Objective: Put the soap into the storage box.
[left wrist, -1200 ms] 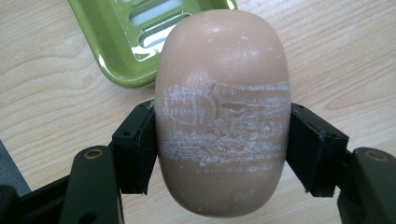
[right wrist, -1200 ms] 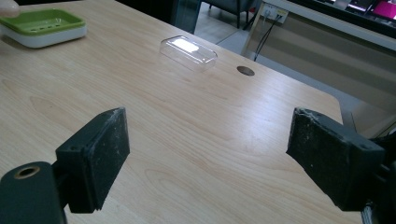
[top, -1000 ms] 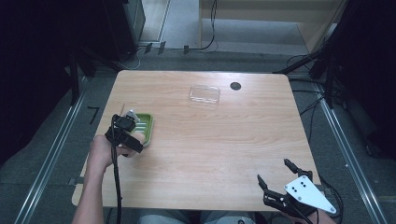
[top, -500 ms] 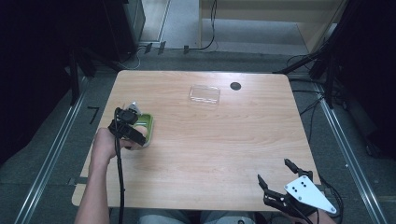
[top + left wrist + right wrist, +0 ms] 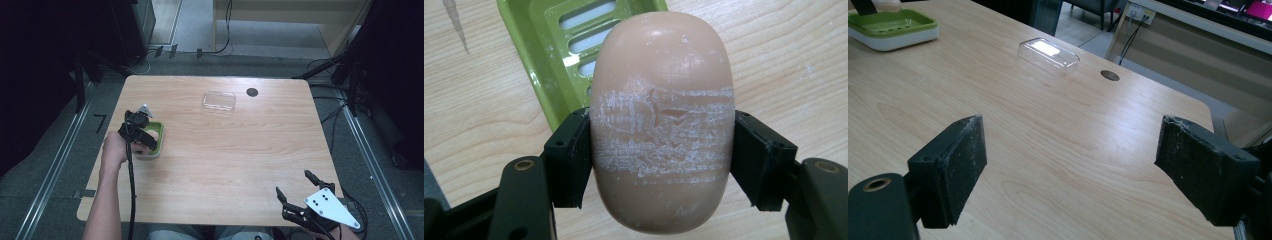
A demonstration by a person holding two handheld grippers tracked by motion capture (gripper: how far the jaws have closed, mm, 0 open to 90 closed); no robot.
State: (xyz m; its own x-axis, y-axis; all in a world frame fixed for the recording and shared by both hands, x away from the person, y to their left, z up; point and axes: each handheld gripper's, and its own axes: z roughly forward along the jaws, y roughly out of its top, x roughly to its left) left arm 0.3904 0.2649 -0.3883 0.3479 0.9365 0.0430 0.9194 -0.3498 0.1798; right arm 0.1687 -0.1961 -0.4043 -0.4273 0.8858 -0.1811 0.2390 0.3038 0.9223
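Over the green soap dish [image 5: 152, 141] near the table's [image 5: 220, 165] left edge in the high view, the left gripper [image 5: 145, 137] hangs with a peach soap bar [image 5: 156, 134] between its jaws. Far from the dish, at the table's near right corner, the right gripper [image 5: 297, 187] rests with jaws spread wide; a clear plastic lid [image 5: 219, 101] lies beyond the dish toward the far edge.

Seen from the left gripper view, both black pads clamp the soap bar [image 5: 661, 125] by its sides, above the dish's [image 5: 544, 55] slotted floor and rim.

Across the right gripper view, the jaws stand apart with nothing between them, the dish [image 5: 890, 27] far off, the lid [image 5: 1048, 55] beside a dark hole [image 5: 1109, 75].
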